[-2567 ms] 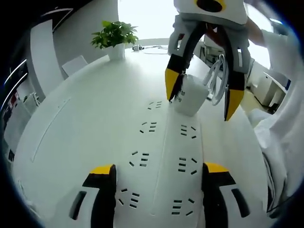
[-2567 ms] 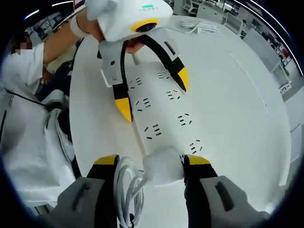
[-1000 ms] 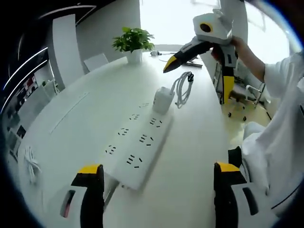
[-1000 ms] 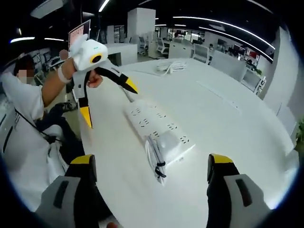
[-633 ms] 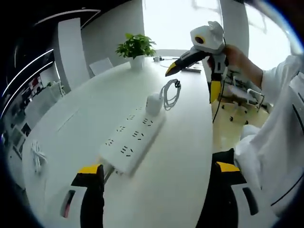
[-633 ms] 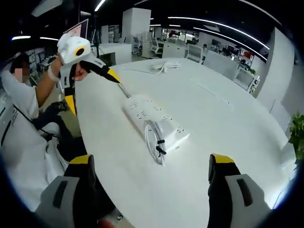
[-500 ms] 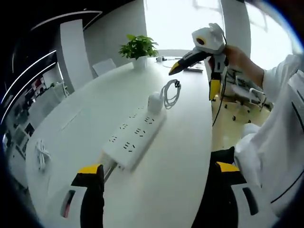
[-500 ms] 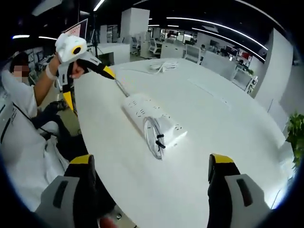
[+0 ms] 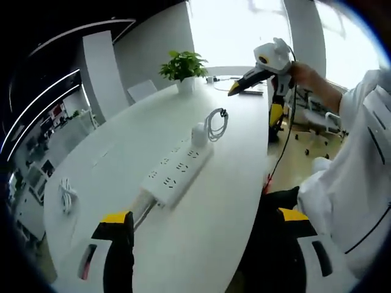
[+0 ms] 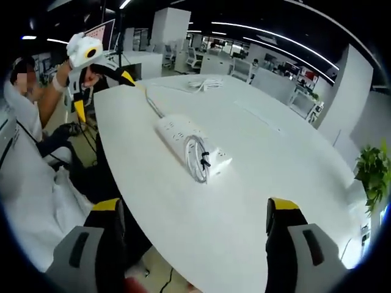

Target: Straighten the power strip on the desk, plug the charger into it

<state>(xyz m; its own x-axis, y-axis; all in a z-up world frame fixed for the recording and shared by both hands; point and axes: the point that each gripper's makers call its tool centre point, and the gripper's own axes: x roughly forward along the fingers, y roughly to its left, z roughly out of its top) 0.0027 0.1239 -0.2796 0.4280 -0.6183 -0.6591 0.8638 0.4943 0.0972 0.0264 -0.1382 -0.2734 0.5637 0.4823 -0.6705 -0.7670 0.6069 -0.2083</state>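
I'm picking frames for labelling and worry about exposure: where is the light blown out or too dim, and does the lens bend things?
Left gripper view: the window behind the potted plant is blown out white, glare washing the desk; the left side is dim. Right gripper view: the office ceiling is dark with bright light strips, and the power strip is evenly lit. Both: fisheye curves the desk edge.

A long white power strip (image 9: 177,173) with two rows of sockets lies flat on the white desk (image 9: 122,165), running lengthwise. A white charger (image 9: 199,134) stands plugged into its far end, its coiled white cable (image 9: 215,124) resting just beside it.
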